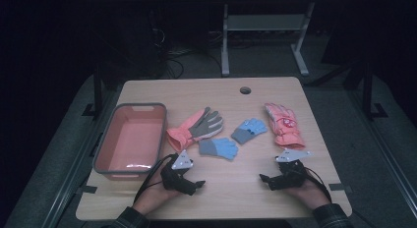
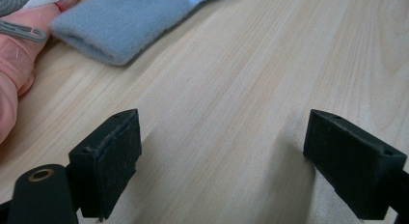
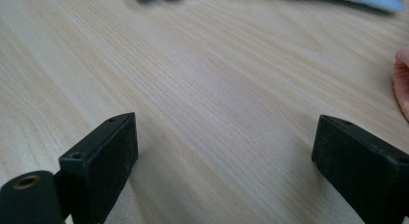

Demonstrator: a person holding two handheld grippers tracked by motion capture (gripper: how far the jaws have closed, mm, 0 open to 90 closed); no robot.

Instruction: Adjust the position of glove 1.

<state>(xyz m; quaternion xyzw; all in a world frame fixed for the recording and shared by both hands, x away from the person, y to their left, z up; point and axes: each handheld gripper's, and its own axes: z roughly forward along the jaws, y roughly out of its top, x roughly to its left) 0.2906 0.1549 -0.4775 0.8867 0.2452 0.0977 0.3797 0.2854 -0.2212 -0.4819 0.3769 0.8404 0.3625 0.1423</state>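
Clearly unstarted: both tongs, left [image 1: 198,185] and right [image 1: 264,179], agape and empty, four gloves [image 1: 219,148] loose at twelve o'clock, bin [image 1: 114,175] bare.

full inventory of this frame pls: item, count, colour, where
Ski gloves: 2, pink; one with grey palm beside the bin, one at table right.
Knit gloves: 2, blue with grey cuffs; one centre-front, one right of centre.
Bin: 1, pink with grey rim, table left, nothing in it.
Table: 1, light wood, cable hole at far edge.
Left gripper: black, open, front left.
Right gripper: black, open, front right.
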